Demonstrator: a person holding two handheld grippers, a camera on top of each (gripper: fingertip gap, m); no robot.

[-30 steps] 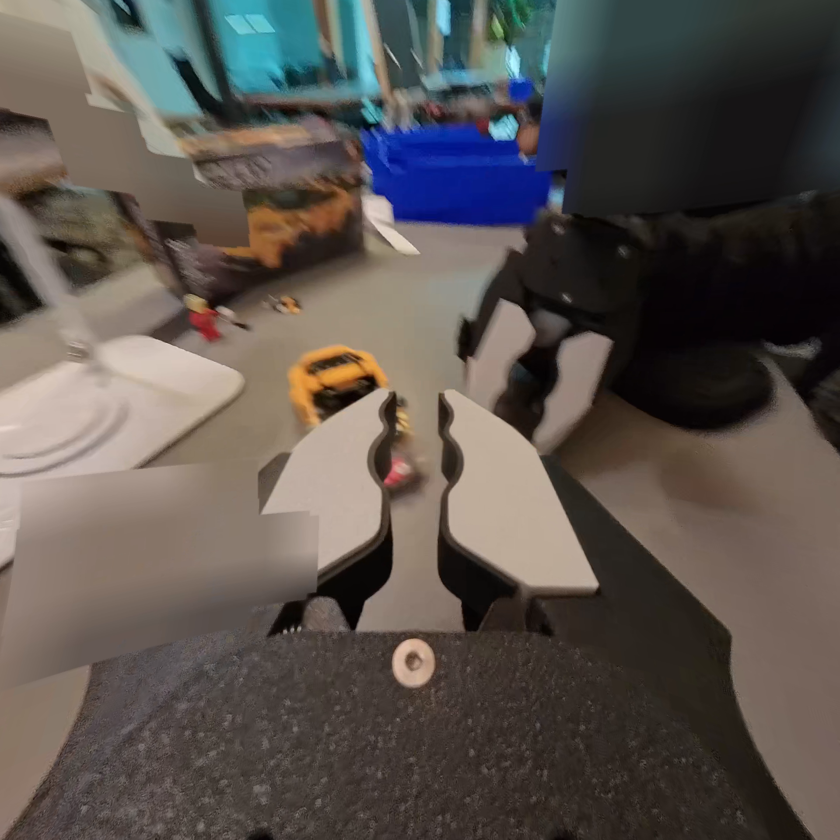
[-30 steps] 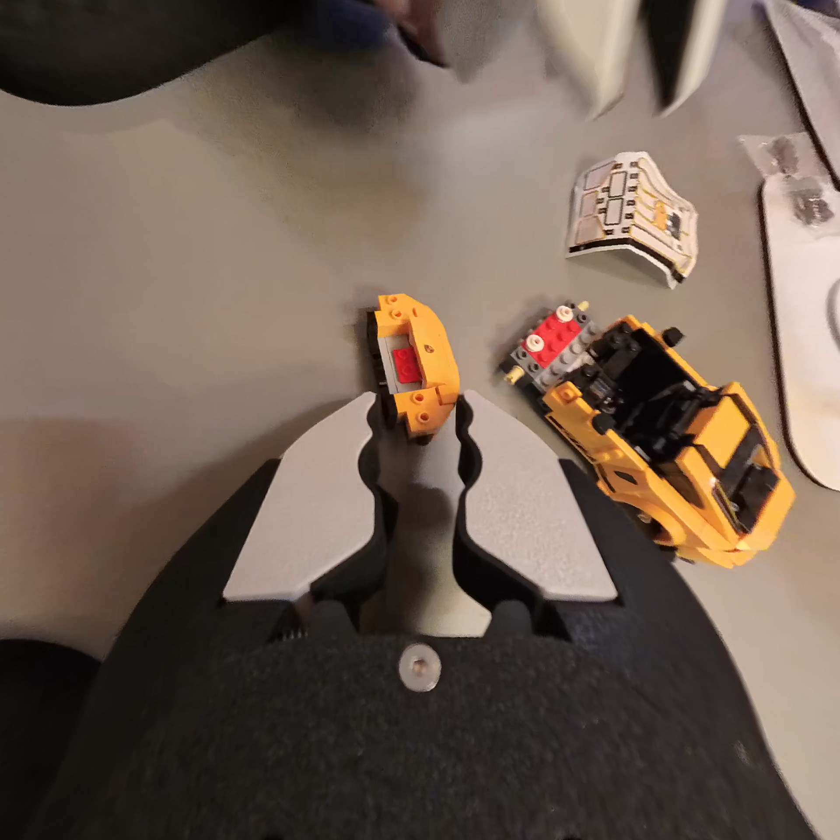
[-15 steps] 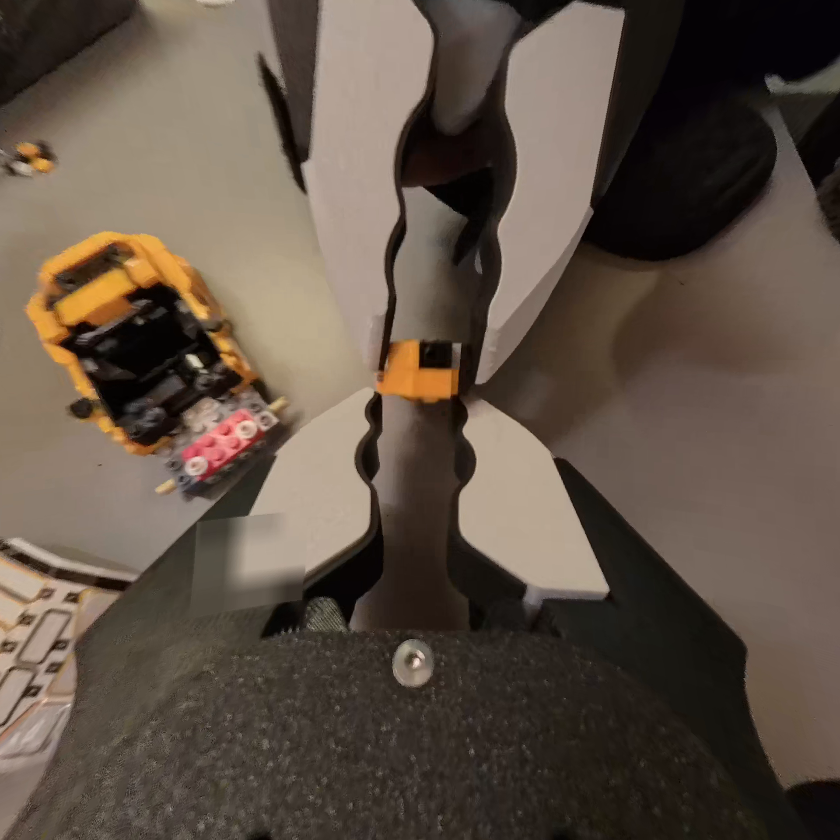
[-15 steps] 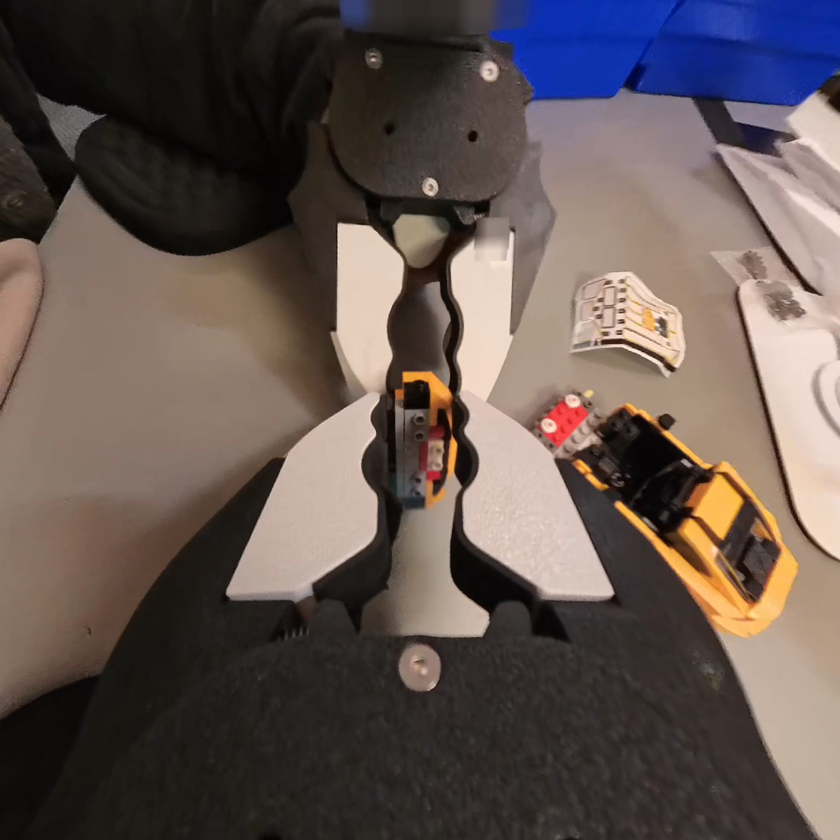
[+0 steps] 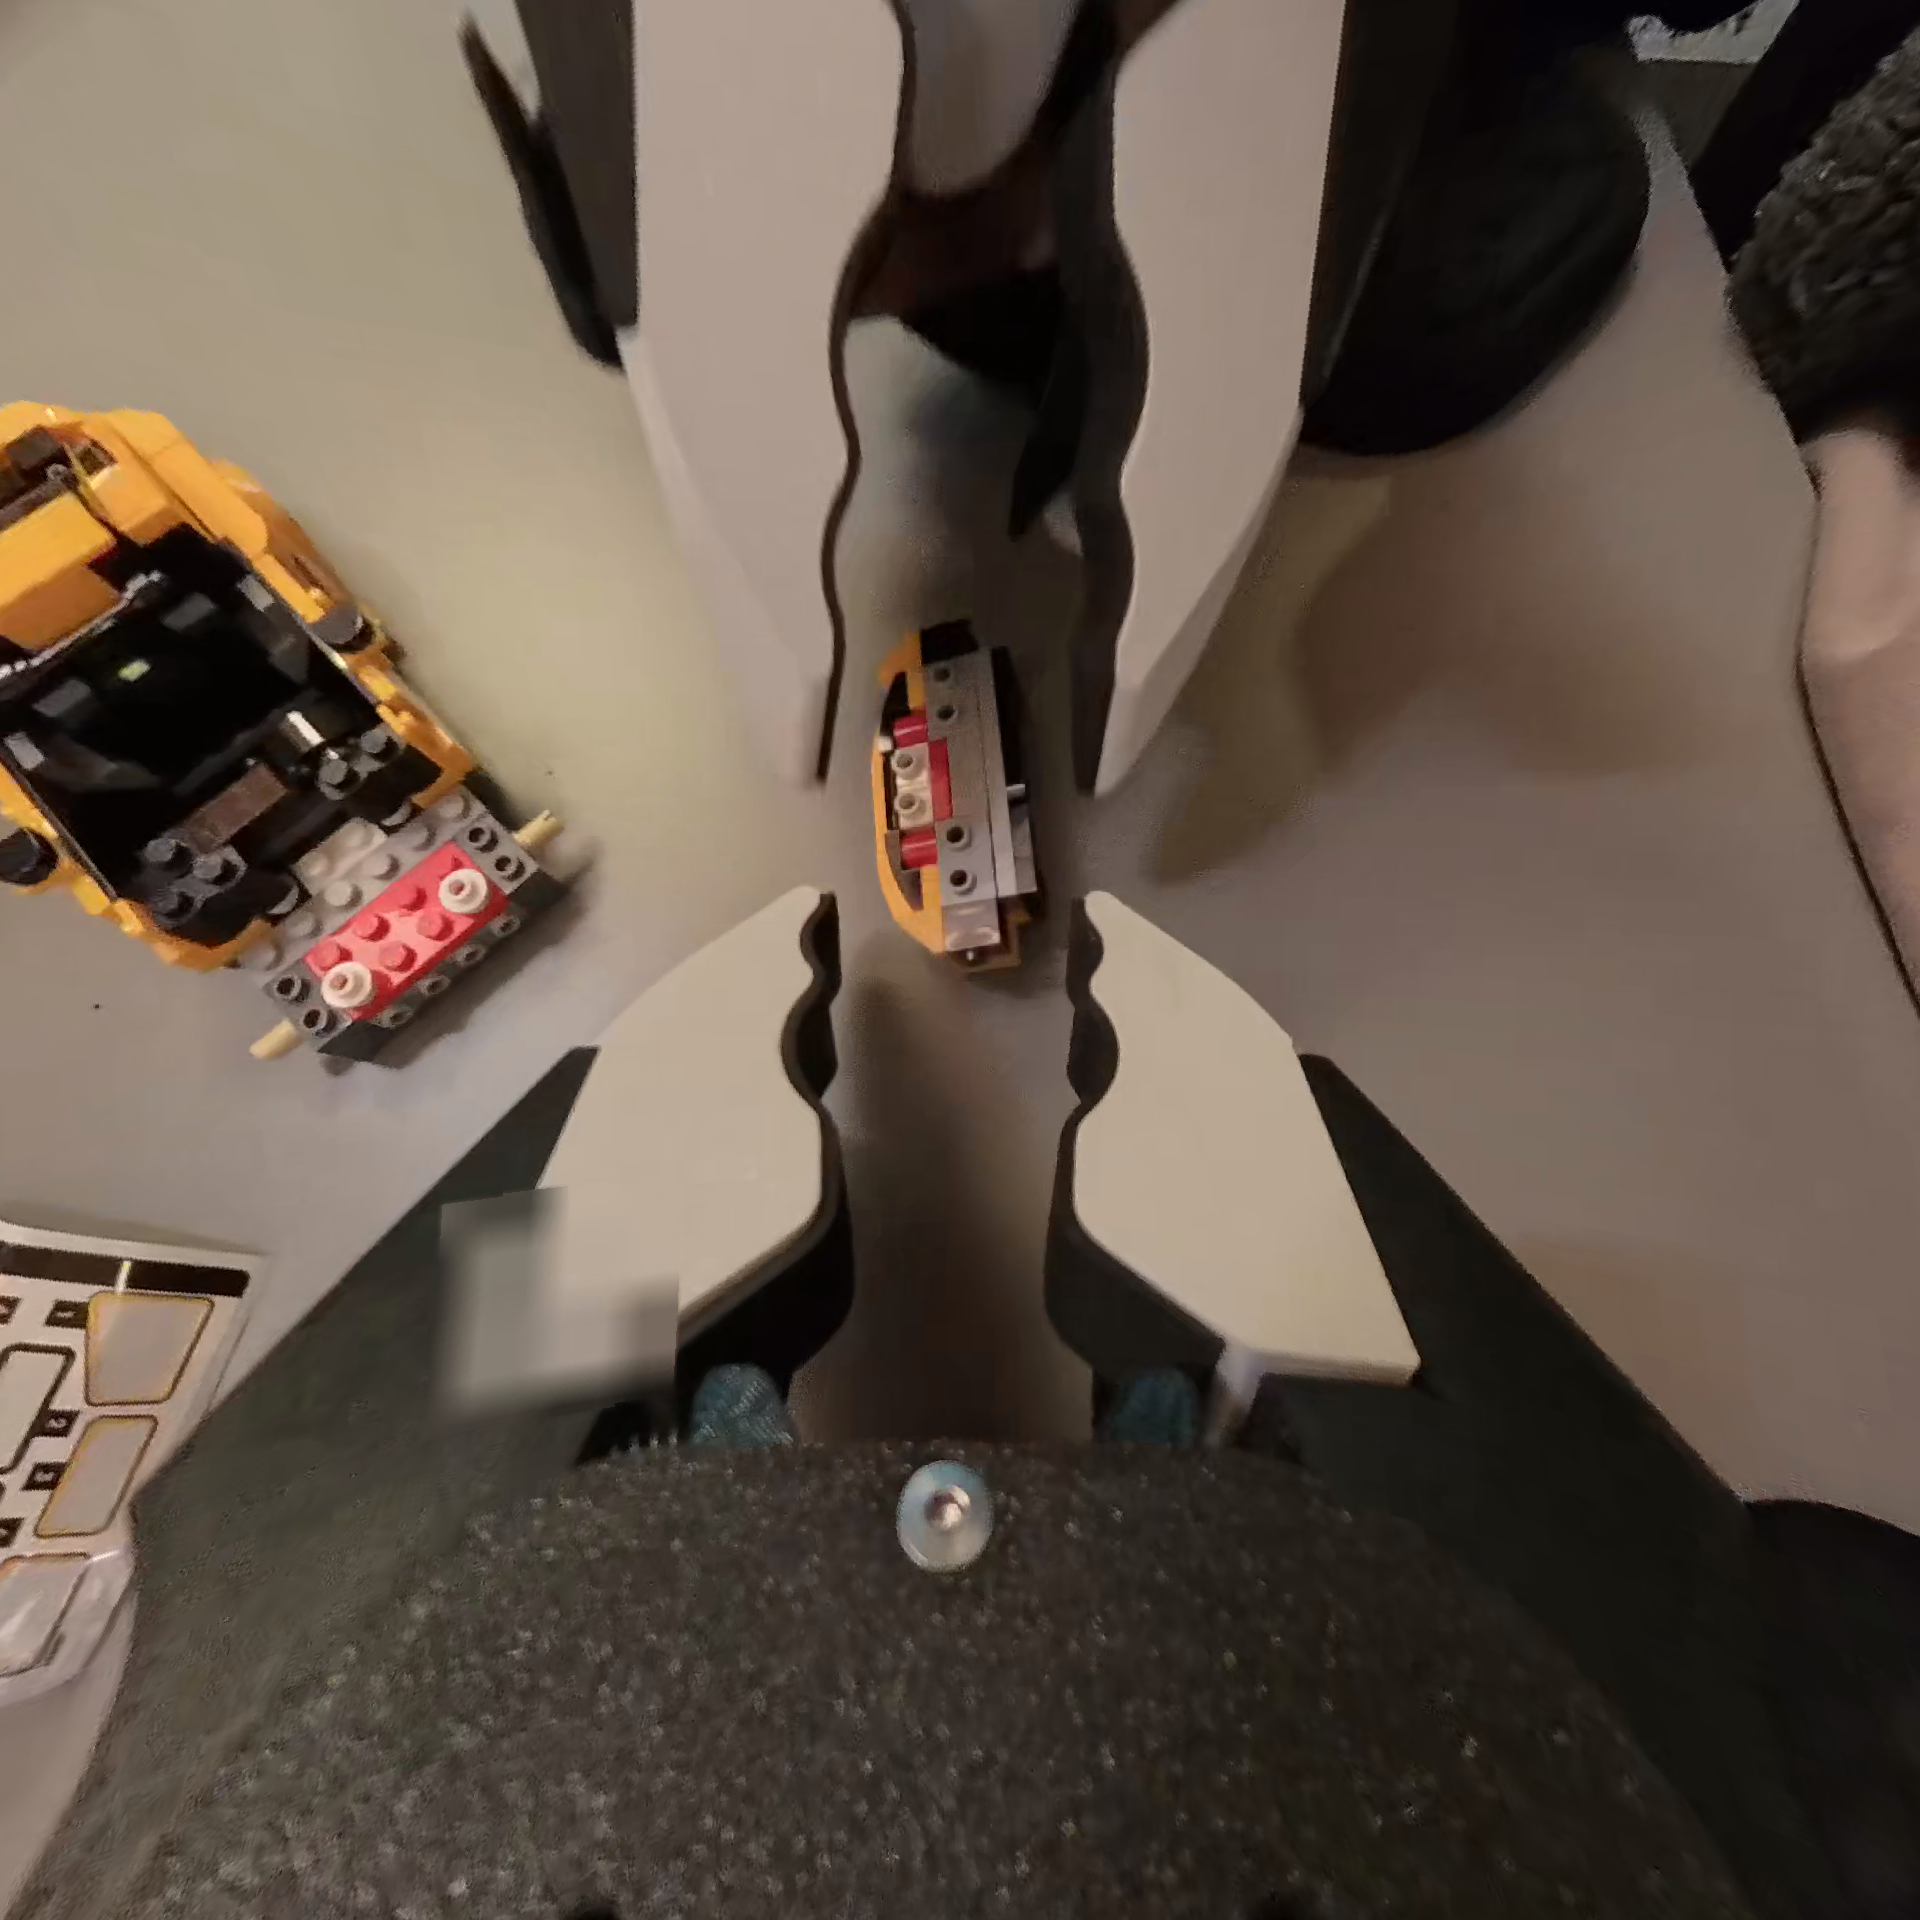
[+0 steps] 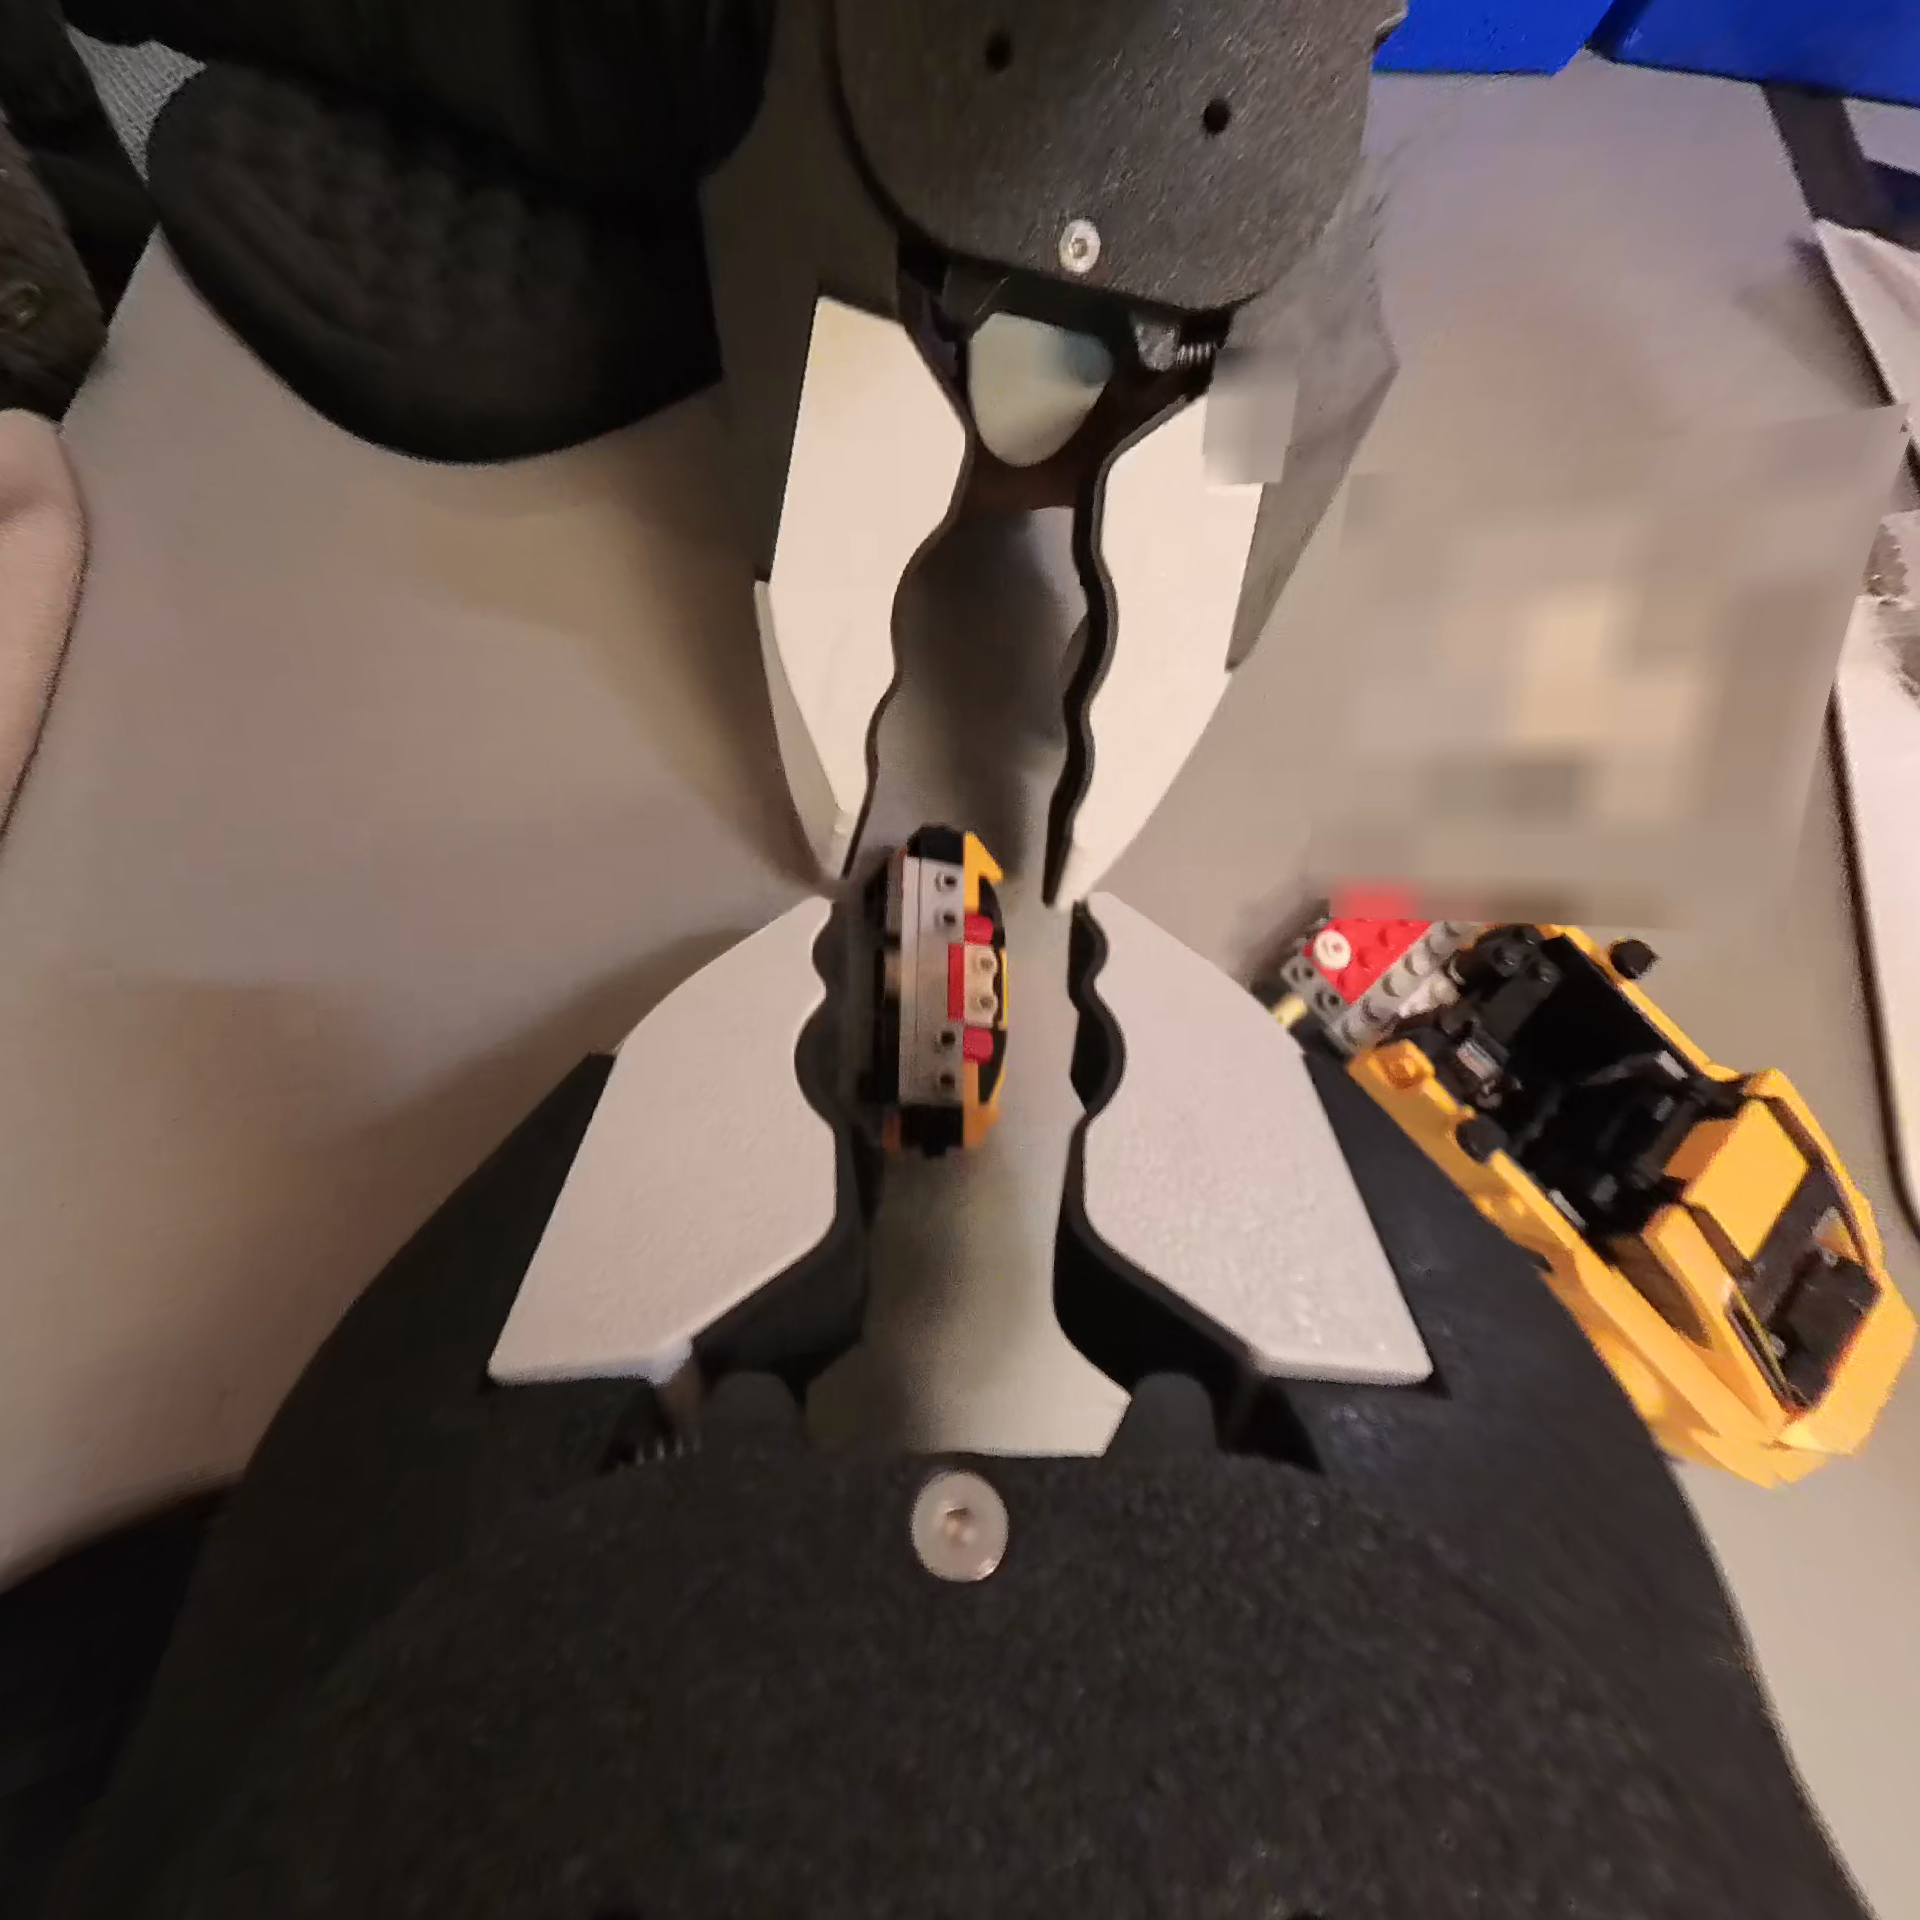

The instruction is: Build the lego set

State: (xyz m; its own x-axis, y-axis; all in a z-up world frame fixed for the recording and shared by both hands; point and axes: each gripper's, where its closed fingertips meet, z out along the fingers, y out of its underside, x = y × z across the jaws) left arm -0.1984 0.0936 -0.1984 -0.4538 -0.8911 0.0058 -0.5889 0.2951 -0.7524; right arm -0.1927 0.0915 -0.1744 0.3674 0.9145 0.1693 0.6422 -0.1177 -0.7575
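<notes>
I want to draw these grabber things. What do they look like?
Both match. The left gripper and right gripper each have two flat, pale grey fingers shaped like pointed wings, with wavy black rubbery edges on the inside. Each sits on a black, speckled, rough body with one shiny silver screw in the middle. A dark fuzzy sleeve shows behind.

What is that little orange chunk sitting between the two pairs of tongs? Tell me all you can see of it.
The small Lego sub-assembly is a curved orange plastic shell backed by grey, black and red bricks with pale studs. It stands on edge on the grey table, apart from the car. In the right wrist view it leans against the right gripper's left finger; the other finger stands clear. The left gripper is open just short of it.
</notes>
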